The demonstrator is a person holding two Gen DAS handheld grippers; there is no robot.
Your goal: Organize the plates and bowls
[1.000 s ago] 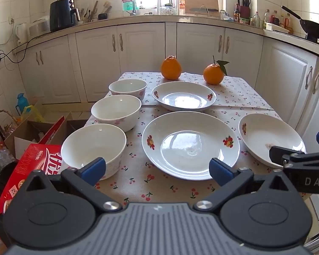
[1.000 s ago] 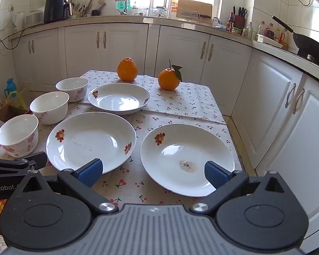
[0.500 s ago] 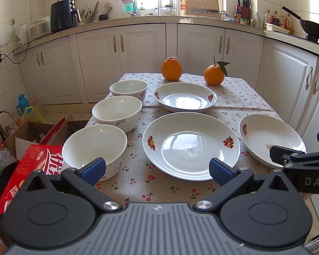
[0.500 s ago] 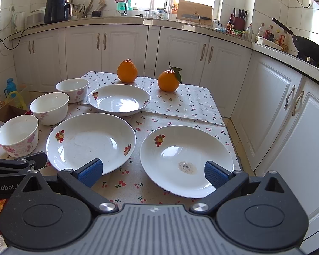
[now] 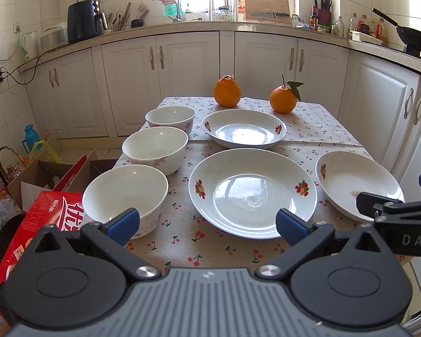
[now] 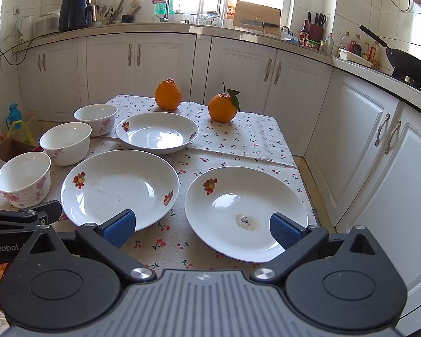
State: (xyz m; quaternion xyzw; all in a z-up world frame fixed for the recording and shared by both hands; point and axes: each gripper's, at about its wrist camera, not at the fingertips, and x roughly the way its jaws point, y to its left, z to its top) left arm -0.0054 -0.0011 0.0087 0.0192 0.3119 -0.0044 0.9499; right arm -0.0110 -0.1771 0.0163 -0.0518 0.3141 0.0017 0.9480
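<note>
- Left wrist view: the near bowl [image 5: 126,196] is seen at the left edge of the desk [image 5: 317,132], with a red box [image 5: 50,219] and cartons on the floor just beyond that edge. If the bowl were nudged sideways during a grasp, it could be pushed off the desk.
- Glazed rims look slick; a pinch taken on one rim alone could let a plate tilt and slip, and a plate set down hard on another could chip.
- The right plate [image 6: 245,212] lies near the right front corner of the desk, so a push outward could carry it over the edge. A smear is seen in its middle.
- The cloth could be dragged by a sliding plate, and the two oranges [image 6: 167,94] at the far edge could be set rolling.
- The left tool [image 5: 207,221] is held wide open and empty, near the front edge; the middle plate [image 5: 252,192] lies just ahead between its fingers, the near bowl beside the left finger.
- The right tool [image 6: 200,226] is likewise open and empty; the right plate lies just ahead, its near rim by the right finger, untouched.
- Two more bowls and a far plate [image 6: 157,132] stand further back, nothing stacked yet.
</note>
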